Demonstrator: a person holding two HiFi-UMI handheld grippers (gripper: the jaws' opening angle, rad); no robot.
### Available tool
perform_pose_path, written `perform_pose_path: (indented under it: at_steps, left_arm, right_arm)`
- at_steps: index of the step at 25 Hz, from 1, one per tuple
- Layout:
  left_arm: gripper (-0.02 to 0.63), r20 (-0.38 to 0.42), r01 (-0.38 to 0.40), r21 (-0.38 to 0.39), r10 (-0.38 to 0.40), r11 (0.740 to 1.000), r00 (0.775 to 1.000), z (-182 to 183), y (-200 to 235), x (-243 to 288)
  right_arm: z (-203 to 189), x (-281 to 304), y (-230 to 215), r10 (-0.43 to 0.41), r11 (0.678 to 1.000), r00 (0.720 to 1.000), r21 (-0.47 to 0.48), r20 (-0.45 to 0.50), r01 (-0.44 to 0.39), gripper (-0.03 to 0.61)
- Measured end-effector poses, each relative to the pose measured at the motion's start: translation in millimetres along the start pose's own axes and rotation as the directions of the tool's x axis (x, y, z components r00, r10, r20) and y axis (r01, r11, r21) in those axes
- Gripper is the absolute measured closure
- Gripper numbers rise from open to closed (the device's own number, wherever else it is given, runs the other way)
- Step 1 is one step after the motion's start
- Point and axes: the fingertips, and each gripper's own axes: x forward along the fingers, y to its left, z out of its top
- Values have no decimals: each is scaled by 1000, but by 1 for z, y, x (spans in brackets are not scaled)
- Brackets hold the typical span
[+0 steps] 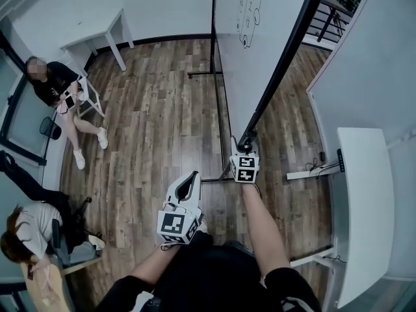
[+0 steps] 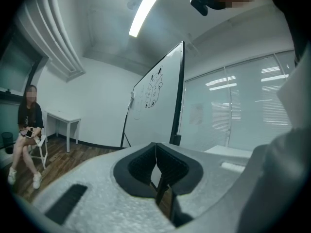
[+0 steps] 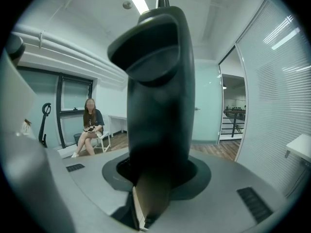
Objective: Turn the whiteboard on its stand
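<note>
Right hand-held gripper (image 1: 244,147) clamps whiteboard (image 1: 244,64) end | board upright, length running away | left hand-held gripper (image 1: 190,179) clenched, empty

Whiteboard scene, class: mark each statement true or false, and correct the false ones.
1. The right gripper is clamped on the dark frame of the whiteboard. True.
2. The left gripper grips the whiteboard too. False: it is apart from the board, over the floor, with its jaws together on nothing.
3. The whiteboard bears drawings. True.
4. The person near the white table is standing. False: that person sits on a chair.
</note>
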Motion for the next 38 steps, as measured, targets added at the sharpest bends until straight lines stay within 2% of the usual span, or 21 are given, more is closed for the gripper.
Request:
perform_pose_path:
  at_steps: [18,38]
  left_arm:
    - [597,34,-169,-12,169,986,985,9,-67,-84]
    - [597,1,-208,-22,208,978,978,-33,-140,-149]
  right_arm:
    - [-2,-86,25,34,999,999,-9,-20,-34,435]
    - [-38,-189,38,62,998,998,-11,4,-62,434]
